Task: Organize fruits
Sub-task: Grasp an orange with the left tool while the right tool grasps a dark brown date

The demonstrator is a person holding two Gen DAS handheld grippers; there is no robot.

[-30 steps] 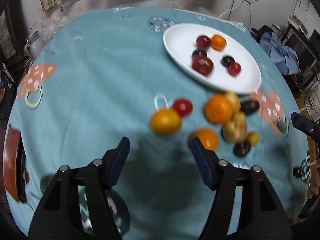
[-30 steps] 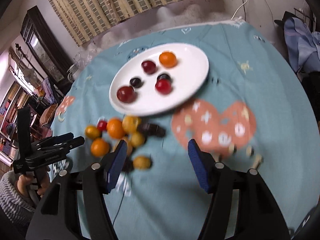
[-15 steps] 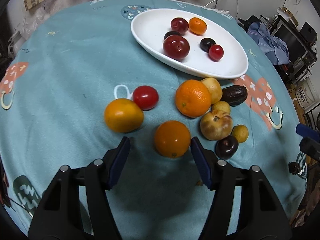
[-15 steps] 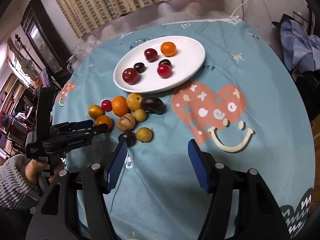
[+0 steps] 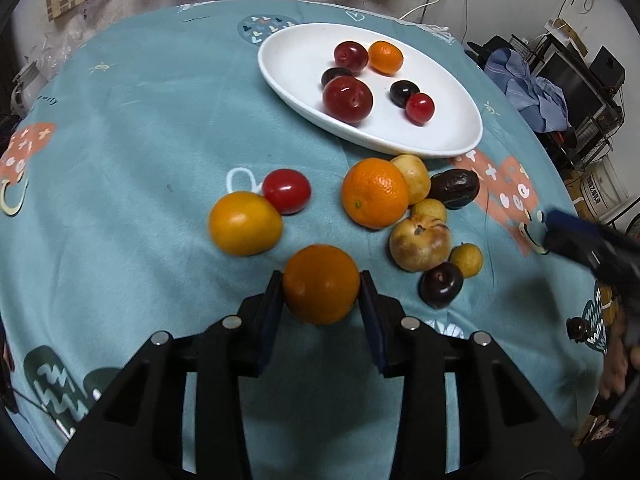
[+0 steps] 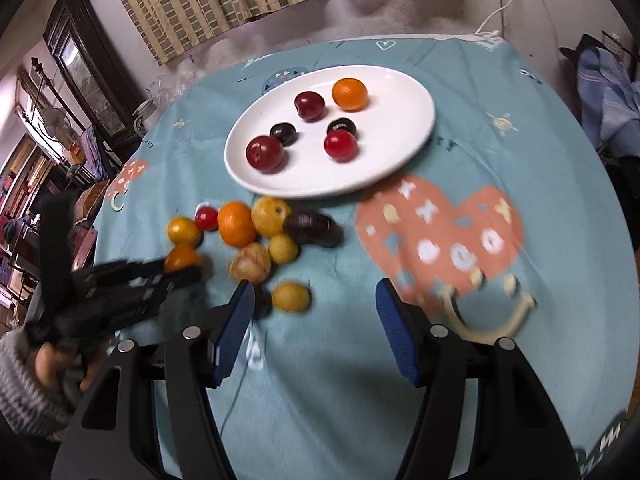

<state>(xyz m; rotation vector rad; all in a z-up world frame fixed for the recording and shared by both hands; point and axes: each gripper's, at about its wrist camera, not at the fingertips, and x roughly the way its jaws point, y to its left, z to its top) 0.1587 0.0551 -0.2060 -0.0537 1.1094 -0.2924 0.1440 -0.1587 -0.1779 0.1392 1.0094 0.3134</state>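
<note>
My left gripper (image 5: 321, 292) is shut on an orange (image 5: 321, 283) at the near edge of a fruit pile; the same orange shows in the right wrist view (image 6: 182, 258) between the blurred left gripper's fingers. A white oval plate (image 5: 448, 136) behind holds several plums, cherries and a small orange (image 5: 385, 57). Loose on the teal cloth lie a yellow-orange fruit (image 5: 244, 223), a red tomato (image 5: 286, 191), a big orange (image 5: 375, 198), a peach (image 5: 420, 243) and a dark plum (image 5: 441, 285). My right gripper (image 6: 314, 308) is open and empty, hovering near a yellow fruit (image 6: 291, 297).
The round table is covered by a teal cloth with an orange heart print (image 6: 440, 236). Clothes and shelving (image 5: 536, 92) stand past the table's right edge. A dark cabinet (image 6: 88, 64) stands at the left wall.
My left gripper moved forward and closed its fingers on the near orange. My right gripper moved closer to the pile and stayed open.
</note>
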